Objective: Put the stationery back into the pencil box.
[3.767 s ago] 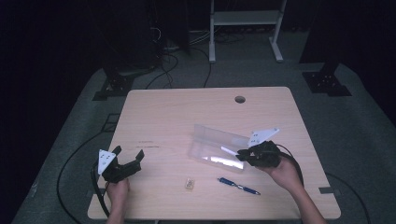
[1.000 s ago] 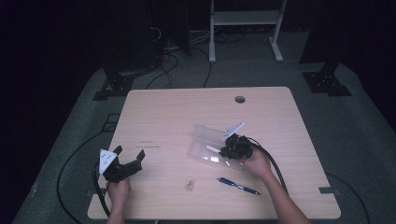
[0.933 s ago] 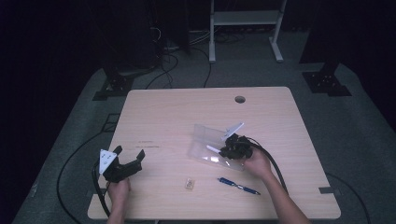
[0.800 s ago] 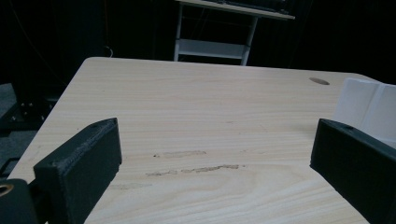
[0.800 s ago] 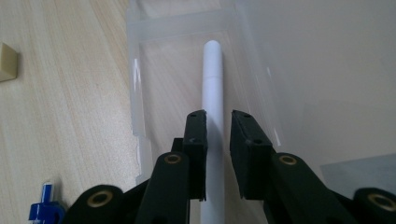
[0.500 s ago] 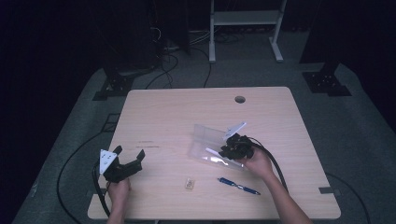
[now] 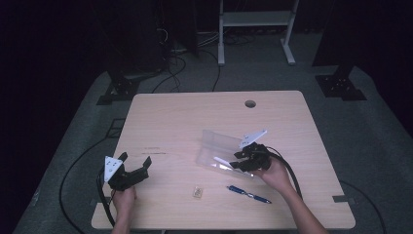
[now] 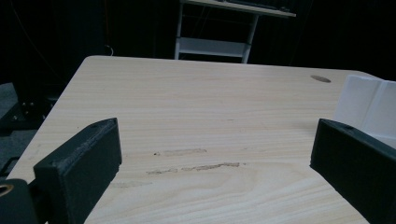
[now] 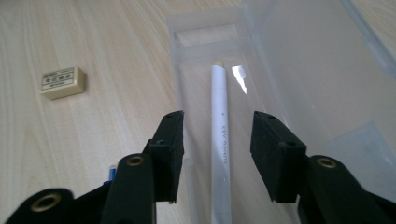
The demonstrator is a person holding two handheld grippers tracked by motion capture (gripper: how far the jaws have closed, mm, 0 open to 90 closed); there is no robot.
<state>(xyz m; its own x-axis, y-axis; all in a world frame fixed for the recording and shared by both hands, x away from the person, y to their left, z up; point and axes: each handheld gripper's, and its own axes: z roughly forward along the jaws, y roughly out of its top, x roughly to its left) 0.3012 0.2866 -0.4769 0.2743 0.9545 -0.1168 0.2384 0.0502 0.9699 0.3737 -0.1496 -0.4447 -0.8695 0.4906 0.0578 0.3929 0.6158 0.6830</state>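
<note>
High view: right gripper (image 7: 237, 160) over the clear plastic case (image 7: 220, 151) on the tabletop (image 7: 185, 117); left gripper (image 7: 134, 164) apart, jaws wide. Right gripper view: jaws just opening, straddling without touching the white pen (image 9: 219, 116) inside the case; eraser (image 9: 62, 81) nearby.

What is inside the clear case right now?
A white pen lies in the case, along its bottom. The right gripper is above it, jaws just opened and apart from it. The pen's near end is hidden behind the gripper. Nothing else shows inside.
</note>
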